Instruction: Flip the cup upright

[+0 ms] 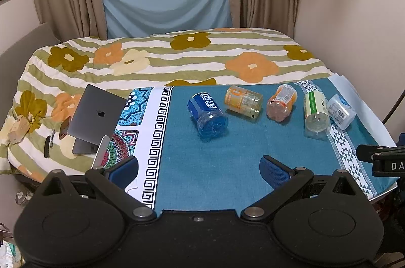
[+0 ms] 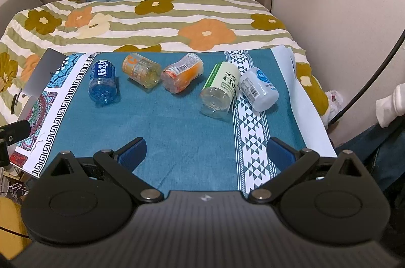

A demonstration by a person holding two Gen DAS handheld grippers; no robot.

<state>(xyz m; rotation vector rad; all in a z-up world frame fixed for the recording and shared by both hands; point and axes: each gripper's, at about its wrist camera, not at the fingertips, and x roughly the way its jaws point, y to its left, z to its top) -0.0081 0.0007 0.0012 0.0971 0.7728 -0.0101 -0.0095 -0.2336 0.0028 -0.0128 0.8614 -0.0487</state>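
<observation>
- Left gripper [image 1: 200, 168]: blue-padded fingers spread wide, nothing between them; it hovers over the near edge of the teal woven tablecloth [image 1: 227, 166].
- Right gripper [image 2: 206, 154]: likewise fully spread and empty, low over the near cloth.
- Five cut-down bottle cups lie on their sides in a row at the far edge of the cloth, well apart from both grippers.
- Left to right: blue-labelled clear plastic cup [image 2: 102, 83]; yellow-orange labelled clear cup [image 2: 141, 73]; orange-tinted cup with barcode label [image 2: 181, 76]; green-and-cream labelled clear cup [image 2: 220, 89]; white opaque cup with blue emblem [image 2: 258, 89].
- The last two lie just beside each other, possibly touching; cannot tell.
- Contents: the clear ones appear empty; the white one's interior cannot be seen.
- Judgement: nothing uprighted yet. Approach with jaws wide across the cylinder's middle, close gently since thin plastic will deform, lift clear, rotate the solid base downward, set flat before releasing.
- Risk: round bodies may roll when nudged; the crowded right-hand pair leaves little finger room.
</observation>
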